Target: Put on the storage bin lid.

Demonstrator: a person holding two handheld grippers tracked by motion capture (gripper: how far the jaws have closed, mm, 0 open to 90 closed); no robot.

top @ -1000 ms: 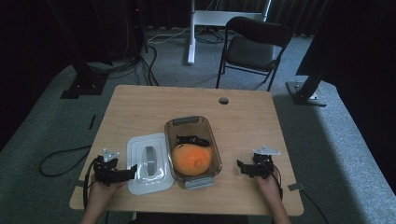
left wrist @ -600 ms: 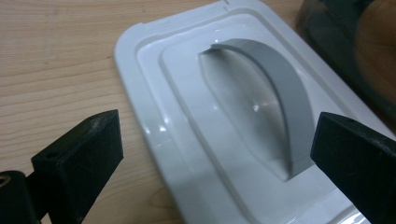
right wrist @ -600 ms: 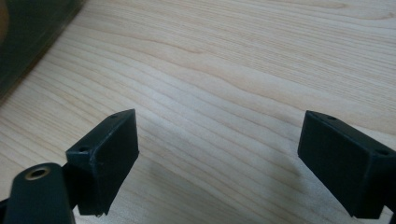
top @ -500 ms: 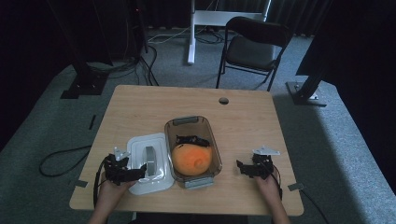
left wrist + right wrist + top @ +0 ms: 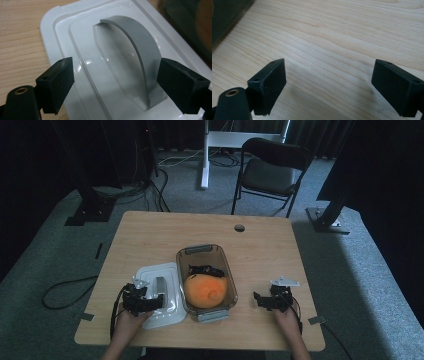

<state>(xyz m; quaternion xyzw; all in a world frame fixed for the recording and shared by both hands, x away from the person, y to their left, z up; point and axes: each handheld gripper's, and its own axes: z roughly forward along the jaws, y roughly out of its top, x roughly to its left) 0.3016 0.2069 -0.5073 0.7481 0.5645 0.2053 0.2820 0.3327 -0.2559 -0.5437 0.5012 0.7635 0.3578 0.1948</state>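
A light wooden table (image 5: 150, 235) seen from above, with a person's two forearms coming in from the near edge, each hand holding a black two-jaw gripper.

A white rectangular plastic lid (image 5: 172, 312) with a grey arched handle (image 5: 160, 285) lies flat on the table, left of centre and near the front edge. Just beside it, on its right, stands a clear brownish plastic container (image 5: 191, 251) holding a round orange fruit (image 5: 205, 290) and something small and dark behind it that is too dim to make out.

The left gripper (image 5: 157, 301) sits over the near part of the lid, pointing toward the container. In the left gripper view, the lid (image 5: 62, 25) runs away from the camera, and the grey handle (image 5: 140, 45) rises between the two black pads (image 5: 58, 80). The near foot of the handle lies close to the right-hand pad, with a narrow gap showing; the left-hand pad stands well apart from the handle, over the lid's flat white surface. The jaws have just been closing in, yet they remain wide and neither pad presses on the handle, so nothing is gripped.

The right gripper (image 5: 258, 298) rests low over bare wood to the right of the container, apart from it. In the right gripper view, its jaws are spread wide with table grain (image 5: 332, 37) between them, holding nothing.
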